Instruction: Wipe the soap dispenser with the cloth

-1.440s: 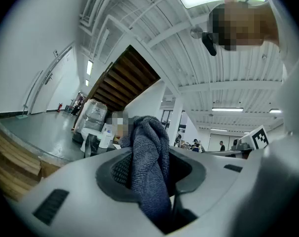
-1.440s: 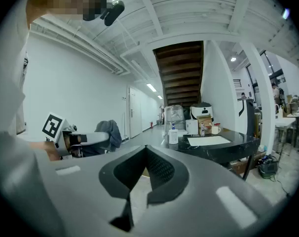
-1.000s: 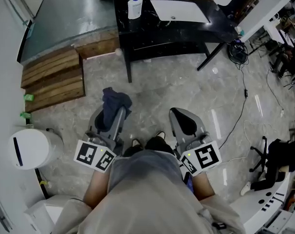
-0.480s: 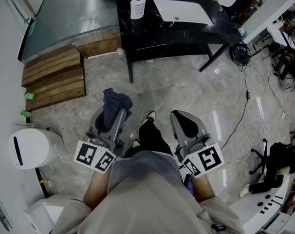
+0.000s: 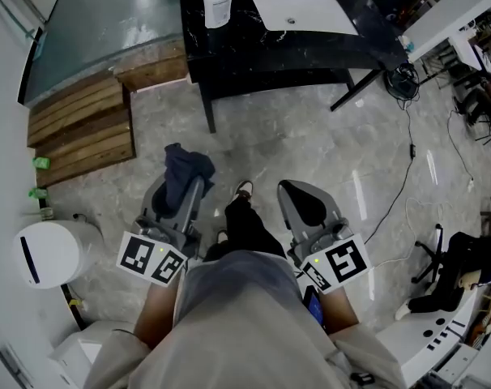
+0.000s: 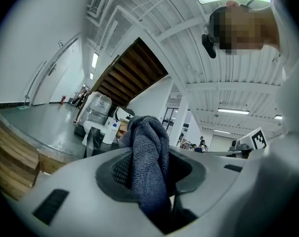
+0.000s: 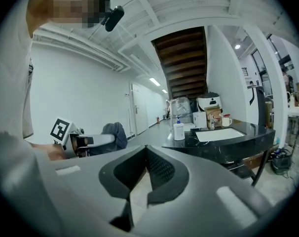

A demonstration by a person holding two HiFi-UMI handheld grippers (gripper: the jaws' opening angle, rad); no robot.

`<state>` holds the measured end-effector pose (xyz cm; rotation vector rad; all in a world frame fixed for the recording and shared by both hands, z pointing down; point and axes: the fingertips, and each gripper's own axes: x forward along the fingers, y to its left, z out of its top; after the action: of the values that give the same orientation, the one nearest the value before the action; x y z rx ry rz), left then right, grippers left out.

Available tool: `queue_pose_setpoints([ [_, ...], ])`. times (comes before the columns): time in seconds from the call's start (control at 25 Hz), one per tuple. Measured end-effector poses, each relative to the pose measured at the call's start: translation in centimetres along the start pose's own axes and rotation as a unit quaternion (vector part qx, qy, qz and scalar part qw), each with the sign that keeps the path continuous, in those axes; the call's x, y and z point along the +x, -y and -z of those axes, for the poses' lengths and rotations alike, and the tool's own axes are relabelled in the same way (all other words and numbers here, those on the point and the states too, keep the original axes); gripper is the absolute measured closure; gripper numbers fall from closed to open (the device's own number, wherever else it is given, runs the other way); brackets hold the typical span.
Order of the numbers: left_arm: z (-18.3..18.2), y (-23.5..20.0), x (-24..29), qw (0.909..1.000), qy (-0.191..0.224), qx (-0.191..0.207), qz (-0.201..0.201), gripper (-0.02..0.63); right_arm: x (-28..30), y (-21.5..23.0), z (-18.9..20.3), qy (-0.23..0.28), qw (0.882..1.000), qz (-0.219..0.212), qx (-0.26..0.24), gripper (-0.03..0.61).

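Where the head view looks down, the soap dispenser (image 5: 217,5) stands on the black counter (image 5: 254,51), well apart from the left gripper (image 5: 187,186) and right gripper (image 5: 299,203). Left gripper view: jaws clamped on the dark cloth (image 6: 147,149). Right gripper view: jaws closed together, nothing between.

Basically the person took a step. A dark-trousered leg (image 5: 245,225) swung out in front of the body, and a white-soled shoe (image 5: 244,190) ended up planted on the floor (image 5: 310,152), where a second before both feet were tucked under the torso. The head view shifted along with it. The counter (image 5: 310,51) and soap dispenser (image 5: 217,5) crept up toward the top edge, and the wooden steps (image 5: 79,128) slid a little left.
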<state>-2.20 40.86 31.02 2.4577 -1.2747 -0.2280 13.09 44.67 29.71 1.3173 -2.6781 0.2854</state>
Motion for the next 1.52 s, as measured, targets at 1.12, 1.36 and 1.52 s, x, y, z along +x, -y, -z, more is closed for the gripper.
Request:
queue_pose_setpoints([
  [1.12, -5.2, -6.4, 18.8, 0.9983, -0.012, 0.051, -0.026, 0.477, 13.9, 15.8, -4.7, 0.022, 0.998, -0.062, 0.022, 0.577],
  [1.36, -6.7, -6.9, 19.6, 0.9973, -0.003, 0.064, -0.037, 0.477, 15.2, 16.6, -6.2, 0.038, 0.996, -0.073, 0.023, 0.577],
  [1.52, -7.0, -7.7, 20.5, 0.9973, -0.004, 0.065, -0.035, 0.477, 16.5, 16.8, -6.7, 0.04, 0.996, -0.078, 0.023, 0.577],
])
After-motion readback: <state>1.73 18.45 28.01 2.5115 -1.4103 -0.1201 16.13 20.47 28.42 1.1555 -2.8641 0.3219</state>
